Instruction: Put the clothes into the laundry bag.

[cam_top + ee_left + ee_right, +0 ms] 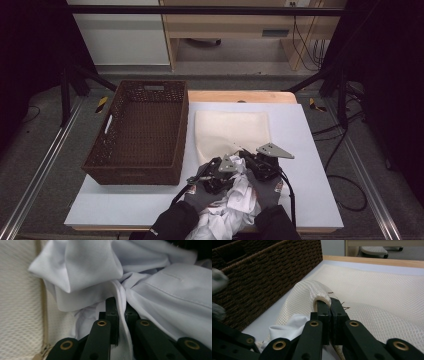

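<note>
Tool on the left (119, 315) is pinching a fold of the white shirt (160, 290), jaws nearly together with cloth between them; no earlier look, so just the grip as it stands. Right tool (330, 308) is clamping the hemmed edge of the cream mesh laundry bag (387, 307), lifting that lip off the table (310, 150). In the high view both tools, left (216, 176) and right (260, 165), are sitting at the near middle of the table, with the shirt (235, 205) bunching between the person's gloved hands at the near edge and the bag (232, 131) lying flat just beyond, running toward the far side. The brown wicker basket (137, 135) is standing to the left, beside the bag, looking empty. Judging the step: the shirt is going into the bag mouth. To do it well, the right tool should be holding the lip high and steady so the mouth is gaping, while the left is feeding the shirt forward and low under that lip, regrasping farther back along the cloth rather than shoving one wad. Risk: the left grip is looking shallow, so the fold may be slipping; also snagging mesh threads at the right jaws.
</note>
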Demonstrator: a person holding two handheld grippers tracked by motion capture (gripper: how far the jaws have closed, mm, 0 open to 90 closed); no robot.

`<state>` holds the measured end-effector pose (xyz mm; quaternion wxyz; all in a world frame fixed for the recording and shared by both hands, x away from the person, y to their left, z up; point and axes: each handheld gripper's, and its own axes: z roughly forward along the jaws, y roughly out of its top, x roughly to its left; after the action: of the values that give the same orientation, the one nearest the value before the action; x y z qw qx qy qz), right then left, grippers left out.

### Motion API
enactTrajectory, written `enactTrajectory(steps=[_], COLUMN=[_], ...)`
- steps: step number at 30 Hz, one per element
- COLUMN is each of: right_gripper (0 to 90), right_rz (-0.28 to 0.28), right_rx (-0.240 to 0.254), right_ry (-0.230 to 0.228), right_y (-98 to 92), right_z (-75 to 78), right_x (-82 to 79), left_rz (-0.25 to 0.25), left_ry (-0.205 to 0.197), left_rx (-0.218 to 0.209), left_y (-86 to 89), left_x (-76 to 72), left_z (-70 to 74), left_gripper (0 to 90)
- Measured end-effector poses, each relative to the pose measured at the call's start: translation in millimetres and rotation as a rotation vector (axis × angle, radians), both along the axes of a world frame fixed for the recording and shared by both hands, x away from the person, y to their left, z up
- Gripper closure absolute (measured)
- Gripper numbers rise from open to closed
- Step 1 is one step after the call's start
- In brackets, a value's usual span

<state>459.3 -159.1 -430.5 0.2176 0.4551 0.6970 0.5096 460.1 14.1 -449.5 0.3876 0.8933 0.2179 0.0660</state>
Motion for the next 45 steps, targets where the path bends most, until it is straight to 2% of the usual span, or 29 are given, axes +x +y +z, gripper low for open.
enactTrajectory(steps=[2, 5, 7, 10, 12, 14, 16, 18, 20, 23, 26, 28, 30, 33, 34, 36, 41, 43, 45], right_gripper=[88.2, 88.2, 88.2, 88.2, 88.1, 88.1, 88.1, 88.1, 88.1, 88.2, 88.2, 88.1, 88.1, 88.1, 88.1, 88.1, 88.0, 88.1, 88.1], right_rz=[0.000, 0.006, 0.011, 0.017, 0.019, 0.022, 0.024, 0.026, 0.027, 0.028, 0.028, 0.030, 0.031, 0.029, 0.027, 0.027, 0.022, 0.023, 0.024], right_rx=[0.015, 0.039, 0.039, 0.034, 0.030, 0.023, 0.021, 0.016, 0.015, 0.023, 0.031, 0.035, 0.037, 0.035, 0.035, 0.030, 0.010, 0.005, 0.006], right_ry=[-0.017, -0.035, -0.032, -0.011, -0.004, -0.004, -0.004, -0.003, -0.003, -0.008, -0.005, -0.008, -0.016, -0.023, -0.022, -0.013, -0.006, -0.009, -0.007], right_y=[-2.1, -5.2, -5.8, -4.8, -3.4, -2.8, -1.7, 0.0, 0.7, -0.5, -0.3, 0.0, -0.4, -1.5, -1.5, -1.3, -2.9, -3.0, -2.9], right_z=[2.9, 8.5, 8.6, 4.4, 3.4, 3.0, 2.4, 2.0, 2.1, 2.4, 3.3, 4.7, 7.0, 8.9, 8.3, 6.9, 4.8, 4.6, 4.7], right_x=[-2.0, -5.0, -5.8, -5.0, -4.6, -4.4, -4.4, -4.4, -4.9, -4.9, -5.1, -5.8, -7.2, -8.1, -8.0, -7.7, -7.9, -8.2, -8.7], left_rz=[0.015, 0.053, 0.097, 0.143, 0.153, 0.151, 0.124, 0.101, 0.102, 0.100, 0.109, 0.127, 0.147, 0.166, 0.174, 0.179, 0.151, 0.158, 0.153], left_ry=[0.025, 0.024, 0.018, 0.020, -0.005, -0.038, -0.046, -0.083, -0.105, -0.098, -0.109, -0.126, -0.119, -0.103, -0.109, -0.104, -0.055, -0.055, -0.058], left_rx=[-0.001, -0.013, -0.009, -0.039, -0.057, -0.090, -0.125, -0.091, -0.059, -0.041, 0.000, 0.045, 0.059, 0.040, 0.043, 0.019, -0.038, -0.049, -0.058], left_y=[1.8, 5.5, 7.8, 15.4, 20.7, 24.5, 22.8, 13.7, 4.0, -2.4, -4.3, -6.5, -6.7, -4.4, -3.8, 0.0, 22.4, 33.6, 45.1], left_x=[5.7, 9.5, 10.1, 11.0, 9.3, 5.9, 2.6, -1.9, -4.5, -1.6, 5.0, 11.5, 18.5, 22.2, 21.2, 18.7, 8.1, 1.8, -6.0], left_z=[-4.1, -6.9, -5.3, -0.5, 5.4, 13.6, 20.6, 22.7, 19.9, 12.9, 8.7, 4.6, 1.4, 0.6, 1.1, 4.1, 20.6, 26.2, 29.3], left_gripper=[84.7, 82.1, 72.4, 56.1, 46.4, 41.4, 43.0, 54.4, 67.6, 80.0, 83.2, 83.5, 83.3, 81.6, 79.3, 73.5, 47.5, 33.9, 30.0])
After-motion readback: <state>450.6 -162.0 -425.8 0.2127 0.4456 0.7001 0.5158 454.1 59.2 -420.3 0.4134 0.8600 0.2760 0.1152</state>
